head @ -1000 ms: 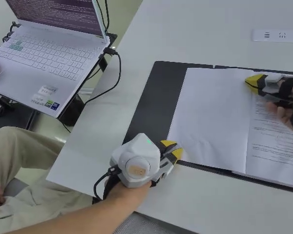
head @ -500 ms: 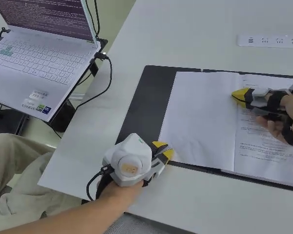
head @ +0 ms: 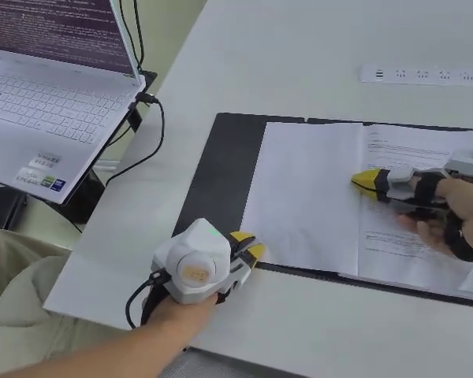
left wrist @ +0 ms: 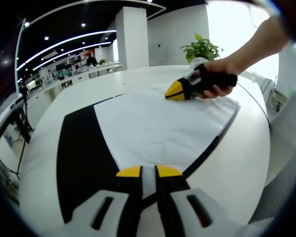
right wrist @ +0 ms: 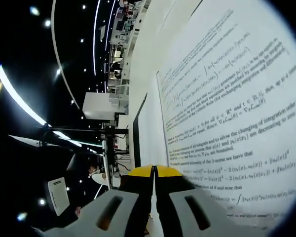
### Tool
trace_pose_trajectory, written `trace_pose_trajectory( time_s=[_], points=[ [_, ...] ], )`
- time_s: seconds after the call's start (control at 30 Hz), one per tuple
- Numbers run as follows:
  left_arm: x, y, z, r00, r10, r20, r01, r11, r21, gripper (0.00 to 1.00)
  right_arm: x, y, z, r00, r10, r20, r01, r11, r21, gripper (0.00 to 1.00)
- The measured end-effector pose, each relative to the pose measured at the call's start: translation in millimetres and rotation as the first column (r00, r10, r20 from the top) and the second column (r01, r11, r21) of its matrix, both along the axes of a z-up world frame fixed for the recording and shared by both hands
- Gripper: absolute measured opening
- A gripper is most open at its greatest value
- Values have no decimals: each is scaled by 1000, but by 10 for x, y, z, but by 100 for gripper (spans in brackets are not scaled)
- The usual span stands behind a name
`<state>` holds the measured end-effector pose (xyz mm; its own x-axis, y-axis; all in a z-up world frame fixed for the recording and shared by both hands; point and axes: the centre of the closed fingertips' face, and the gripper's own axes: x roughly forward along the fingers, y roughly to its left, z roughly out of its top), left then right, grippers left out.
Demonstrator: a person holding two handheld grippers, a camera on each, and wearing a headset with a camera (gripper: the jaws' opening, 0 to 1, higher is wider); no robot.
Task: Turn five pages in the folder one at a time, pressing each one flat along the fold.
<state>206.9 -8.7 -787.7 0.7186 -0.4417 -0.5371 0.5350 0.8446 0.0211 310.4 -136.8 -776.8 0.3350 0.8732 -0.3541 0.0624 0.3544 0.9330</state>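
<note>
The folder [head: 221, 177] lies open on the counter [head: 299, 47]. The right gripper [head: 361, 182], jaws pressed together, rests along the fold. The left gripper [head: 251, 251], jaws nearly closed on nothing, sits at the folder's near edge. The pages [head: 307, 197] look thin, floppy and tear-prone, so probably best to lift one by an outer corner.

The printed page [right wrist: 227, 98] carries mathematical text. Legible fragments read "allow the changing of integration order" and "3-norm we have that". Text on the laptop [head: 47, 118] screen and stickers is illegible.
</note>
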Motion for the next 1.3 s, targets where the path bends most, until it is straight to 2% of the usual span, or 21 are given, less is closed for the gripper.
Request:
trace_pose_trajectory(
  time_s=[0.2,0.5,0.7,1.0,1.3],
  points=[
    [-6,-7,11,1000,-2,4,2,1000,-1,8,-186,22,10,1000,2,-18,-2,1000,8,0],
    [-12,-2,22,1000,-2,6,2,1000,-1,8,-413,7,-59,998,43,-34,-43,999,7,0],
    [-13,10,19,1000,-2,7,2,1000,-1,8,-707,44,-55,994,98,-39,-99,995,-4,0],
    [-14,14,16,1000,3,7,-3,1000,-1,8,-1145,108,-6,988,142,-53,-142,990,0,0],
    [-14,11,22,1000,15,1,-15,1000,-1,8,-1408,88,-3,988,137,-72,-137,990,16,0]
  ],
)
